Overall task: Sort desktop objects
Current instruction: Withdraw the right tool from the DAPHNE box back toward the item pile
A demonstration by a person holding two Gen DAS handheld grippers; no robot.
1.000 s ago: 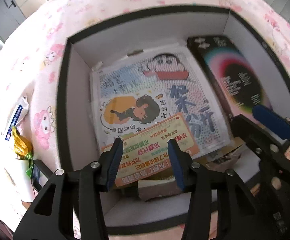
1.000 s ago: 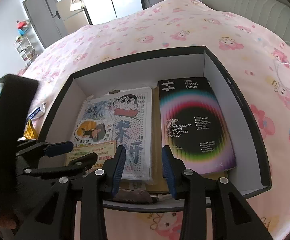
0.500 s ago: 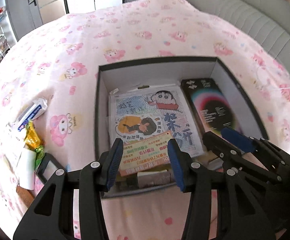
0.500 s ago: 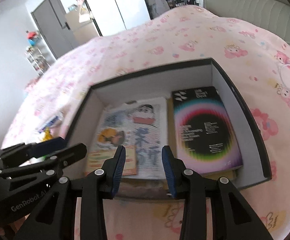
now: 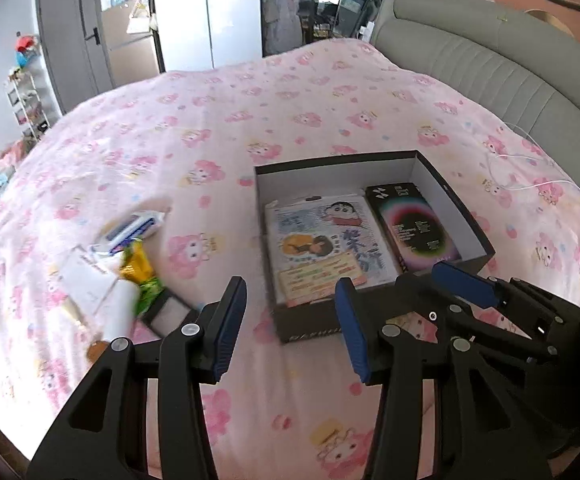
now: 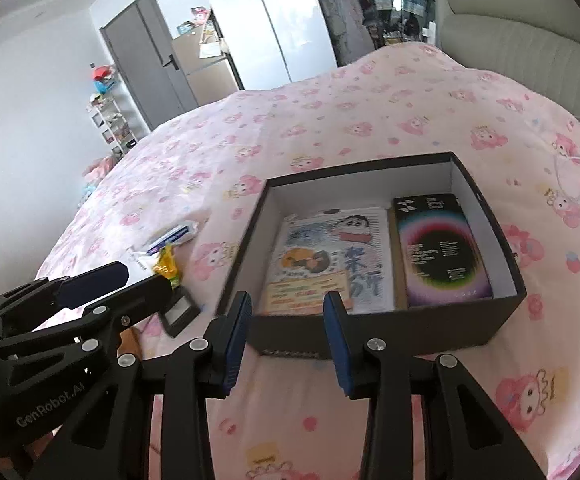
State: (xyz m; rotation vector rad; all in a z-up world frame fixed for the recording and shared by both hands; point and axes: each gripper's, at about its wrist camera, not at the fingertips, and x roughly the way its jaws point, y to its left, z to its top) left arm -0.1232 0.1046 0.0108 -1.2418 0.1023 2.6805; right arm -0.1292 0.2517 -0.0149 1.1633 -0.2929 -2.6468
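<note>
The left claw point(image 6: 89, 284), at eight o'clock in the right wrist view, bears "GenRobot.AI" in grey letters on its black frame. Print on the packets inside the black box point(image 6: 390, 332) is too blurred to read.

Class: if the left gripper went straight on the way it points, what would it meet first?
Probably the near wall of the black box, straight ahead between the open, empty fingers of the left gripper; depth is uncertain.

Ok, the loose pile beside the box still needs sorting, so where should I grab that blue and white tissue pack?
Take the tissue pack across its short width, near the middle, coming from above. It lies flat on the bedspread at the pile's far edge, its far side free; the yellow-green wrapper crowds its near end. Both sets of fingers are open and empty.
</note>
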